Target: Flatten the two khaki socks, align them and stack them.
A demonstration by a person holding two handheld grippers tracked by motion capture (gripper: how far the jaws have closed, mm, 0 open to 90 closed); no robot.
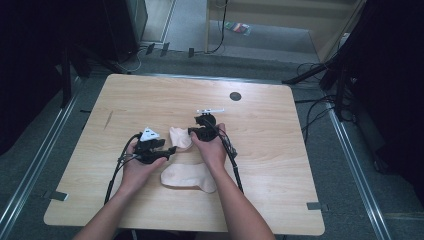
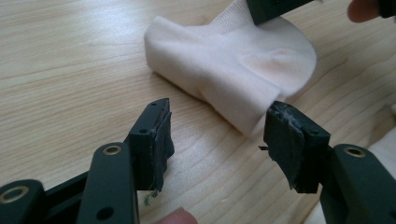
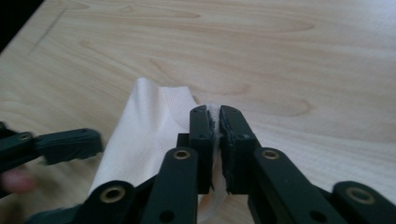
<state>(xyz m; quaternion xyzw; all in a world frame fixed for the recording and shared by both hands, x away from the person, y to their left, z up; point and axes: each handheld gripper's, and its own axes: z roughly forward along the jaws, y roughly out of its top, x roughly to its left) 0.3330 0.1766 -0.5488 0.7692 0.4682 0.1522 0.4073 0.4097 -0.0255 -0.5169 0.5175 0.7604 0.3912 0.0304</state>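
The right gripper pinches the cuff of a pale sock on the wooden surface, while the left gripper, jaws apart, approaches its near fold, apparently to grasp it next; a second sock lies nearer the person.

Soft even light, dark surroundings, slight blur

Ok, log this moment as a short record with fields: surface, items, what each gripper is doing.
surface: wooden table
items: two pale socks, one between the grippers, one nearer the person
right gripper: shut on the cuff edge of the far sock
left gripper: open, jaws apart, facing the fold of the same sock, not gripping it
table mark: dark round spot near the far edge
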